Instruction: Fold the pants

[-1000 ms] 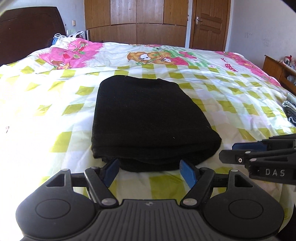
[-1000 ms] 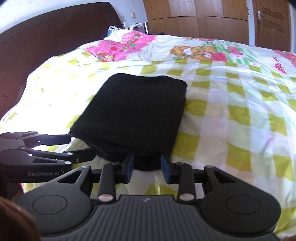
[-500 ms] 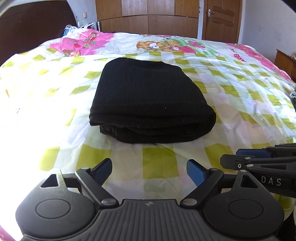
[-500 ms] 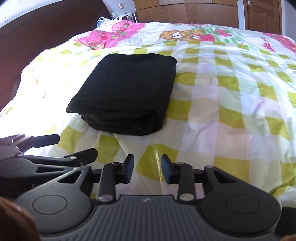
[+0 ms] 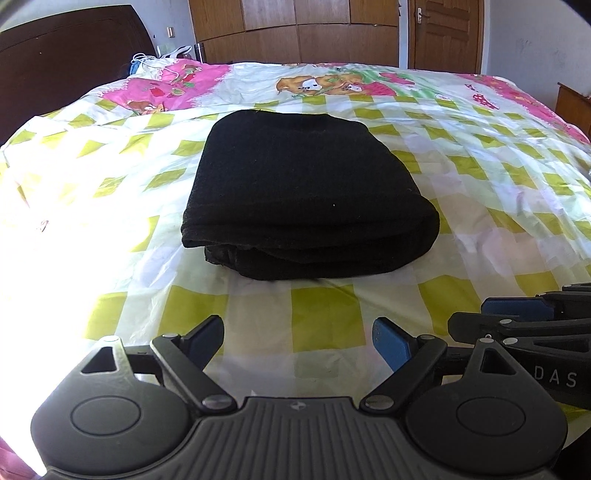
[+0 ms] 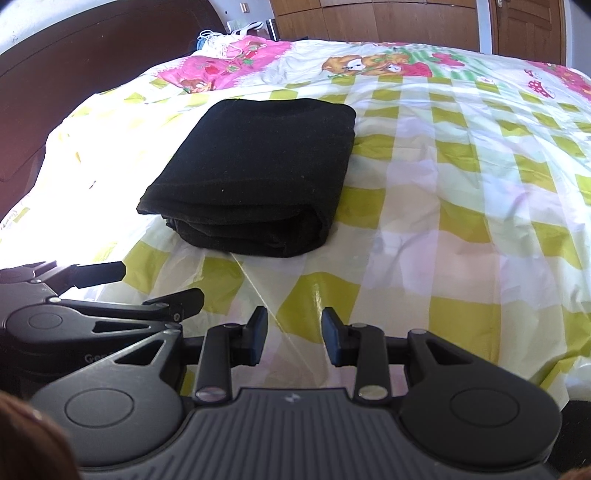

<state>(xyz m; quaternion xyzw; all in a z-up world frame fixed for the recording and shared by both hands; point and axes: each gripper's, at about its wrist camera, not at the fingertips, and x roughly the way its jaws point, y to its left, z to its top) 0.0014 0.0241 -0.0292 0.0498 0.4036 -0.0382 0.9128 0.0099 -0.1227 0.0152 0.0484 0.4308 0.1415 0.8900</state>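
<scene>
on the bed (image 5: 332,317), mid-quilt: black pants (image 5: 303,192) lie as a compact stacked bundle, layered edge facing the grippers, far edge toward the pillows.

left gripper (image 5: 298,341) spread wide, nothing between the jaws, well short of the bundle. right gripper (image 6: 290,338) part open, gap narrow, also empty, held over bare quilt near the bed's front edge. neither touches the cloth.

step, as judged: folding looks done; both claws released and clear. next move likely needs only a check of the lower layers, which jut slightly at the near left corner; a tuck there if wanted.

surface: soft quilt, yellow-green checks, pink cartoon print beyond. room: dark headboard (image 6: 92,66) on the left, wooden wardrobe (image 5: 295,29) and door (image 5: 447,33) behind, strong sun glare at left.
</scene>
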